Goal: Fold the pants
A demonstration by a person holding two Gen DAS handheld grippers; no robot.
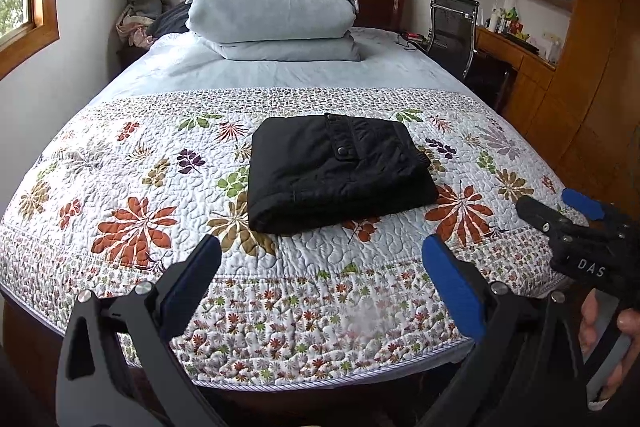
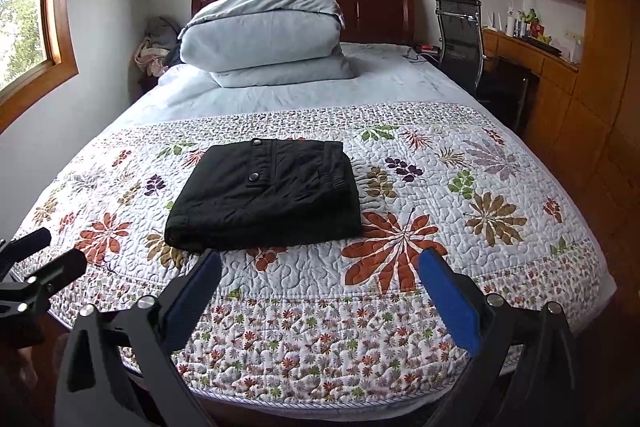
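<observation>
The black folded fabric pants [image 1: 340, 171] lie ahead of both empty, wide-open tools, slightly nearer the left gripper [image 1: 322, 259] than the right gripper [image 2: 320, 273], long axis running crosswise

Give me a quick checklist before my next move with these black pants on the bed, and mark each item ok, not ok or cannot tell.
1. Black pants folded into a compact rectangle: ok.
2. Pants lie wholly on the floral quilt, away from its edge: ok.
3. Left tool open and empty: ok.
4. Right tool open and empty: ok.
5. Both tools apart from the pants: ok.
6. Under layers of the fold lie smooth: cannot tell.
</observation>
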